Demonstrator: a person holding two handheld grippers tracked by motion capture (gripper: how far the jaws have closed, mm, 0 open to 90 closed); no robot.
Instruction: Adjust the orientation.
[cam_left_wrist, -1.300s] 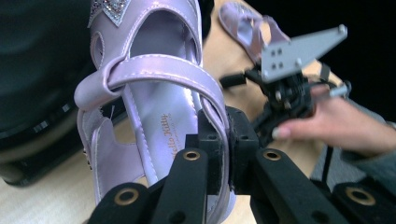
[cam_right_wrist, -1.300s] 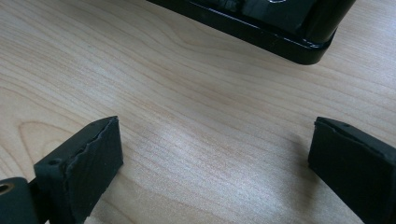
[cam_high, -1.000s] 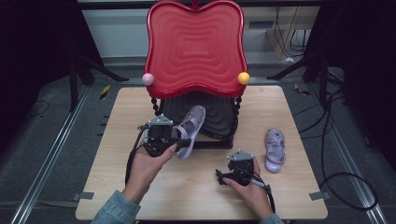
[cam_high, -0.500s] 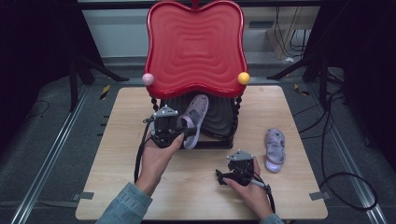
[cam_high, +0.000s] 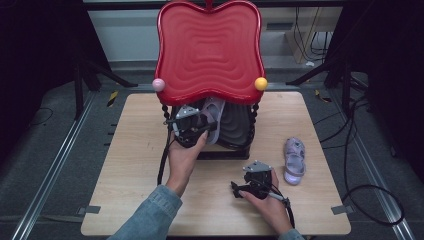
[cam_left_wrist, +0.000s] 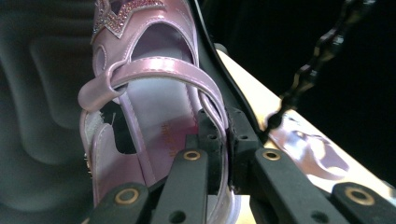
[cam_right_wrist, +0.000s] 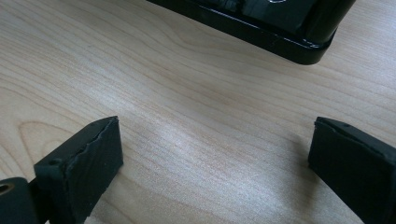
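Right gripper (cam_high: 252, 186) is rested on the wooden table (cam_high: 125, 165) near the front edge, jaws spread wide with nothing between them. 1 lilac sandal (cam_high: 294, 160) is left lying on the table just to its right, not yet picked up. Further back, the left gripper (cam_high: 192, 131) is clamped on the side strap of the other sandal (cam_left_wrist: 140, 116), held over the black ribbed tray (cam_high: 237, 127) under the raised red lid (cam_high: 210, 50). Judged half done: 1 shoe is being placed, 1 is left to fetch.
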